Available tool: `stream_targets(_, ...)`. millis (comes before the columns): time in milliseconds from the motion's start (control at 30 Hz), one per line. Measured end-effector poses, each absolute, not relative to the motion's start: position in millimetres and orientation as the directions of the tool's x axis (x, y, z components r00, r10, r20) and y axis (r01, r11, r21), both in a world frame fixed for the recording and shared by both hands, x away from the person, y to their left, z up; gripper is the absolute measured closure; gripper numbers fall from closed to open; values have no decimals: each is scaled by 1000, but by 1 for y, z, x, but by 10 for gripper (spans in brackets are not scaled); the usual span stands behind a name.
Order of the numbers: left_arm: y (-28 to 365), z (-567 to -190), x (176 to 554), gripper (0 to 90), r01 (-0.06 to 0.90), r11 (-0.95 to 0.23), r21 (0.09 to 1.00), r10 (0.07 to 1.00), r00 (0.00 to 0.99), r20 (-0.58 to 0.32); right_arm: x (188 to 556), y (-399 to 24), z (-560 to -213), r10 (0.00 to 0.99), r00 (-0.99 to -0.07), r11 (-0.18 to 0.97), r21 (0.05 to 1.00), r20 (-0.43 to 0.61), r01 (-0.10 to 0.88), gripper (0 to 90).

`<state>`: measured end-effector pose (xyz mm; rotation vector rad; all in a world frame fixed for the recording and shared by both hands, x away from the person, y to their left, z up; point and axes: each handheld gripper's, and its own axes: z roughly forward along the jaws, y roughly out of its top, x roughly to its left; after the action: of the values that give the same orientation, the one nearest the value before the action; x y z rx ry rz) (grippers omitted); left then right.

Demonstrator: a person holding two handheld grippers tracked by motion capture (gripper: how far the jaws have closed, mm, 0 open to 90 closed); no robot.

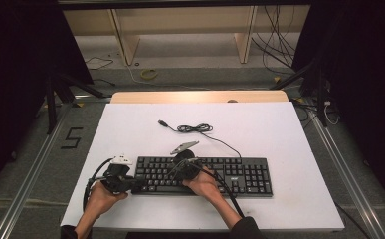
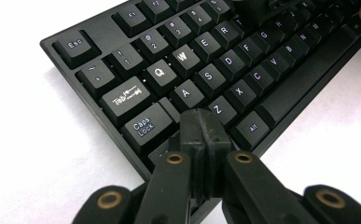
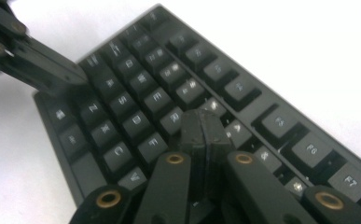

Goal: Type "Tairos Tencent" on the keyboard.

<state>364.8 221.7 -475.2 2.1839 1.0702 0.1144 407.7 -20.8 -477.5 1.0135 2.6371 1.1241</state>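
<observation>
Two grippers over keyboard (image 1: 202, 175), its long axis left-right on white table (image 1: 279, 129) | my left gripper (image 2: 201, 126) at near-left corner, jaws pressed together, tips by Shift/Z, holding nothing | my right gripper (image 3: 201, 128) nearer middle, jaws together, empty, tips over upper letter rows

We're in what looks like a lab recording bay: a white-topped table (image 1: 259, 209) sits between black curtains (image 1: 11, 59) hanging at nine and three o'clock, with aluminium rails (image 1: 26, 174) running along the grey floor. At twelve o'clock, loose cables (image 1: 274, 45) trail beneath a bare wooden frame (image 1: 125, 35), and a taped "5" (image 1: 72, 138) marks the floor at ten o'clock.
</observation>
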Motion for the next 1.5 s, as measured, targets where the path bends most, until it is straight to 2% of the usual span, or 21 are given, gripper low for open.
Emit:
stream_targets(400, 222, -475, 365, 888, 662, -413, 625, 730, 651, -208, 408, -22, -475, 622, -762, 487, 674, 179, 555, 900)
stream_targets(833, 224, -465, 364, 834, 643, -359, 677, 732, 644, -223, 406, -35, -461, 620, -758, 431, 719, 205, 546, 839)
stream_targets(1033, 225, -463, 364, 739, 641, -342, 687, 726, 644, -239, 405, -38, -457, 611, -762, 419, 730, 214, 540, 784)
stream_targets(1067, 225, -463, 364, 739, 641, -340, 688, 724, 646, -243, 404, -38, -456, 610, -762, 416, 731, 216, 540, 762)
stream_targets(1100, 225, -463, 365, 693, 641, -332, 692, 723, 644, -250, 404, -40, -456, 610, -761, 412, 733, 220, 541, 736)
stream_targets(1233, 225, -461, 365, 623, 640, -319, 699, 724, 641, -256, 403, -45, -456, 609, -759, 404, 734, 230, 546, 620)
stream_targets(1500, 223, -460, 367, 492, 645, -287, 708, 738, 620, -265, 399, -53, -453, 606, -758, 384, 746, 241, 544, 525)
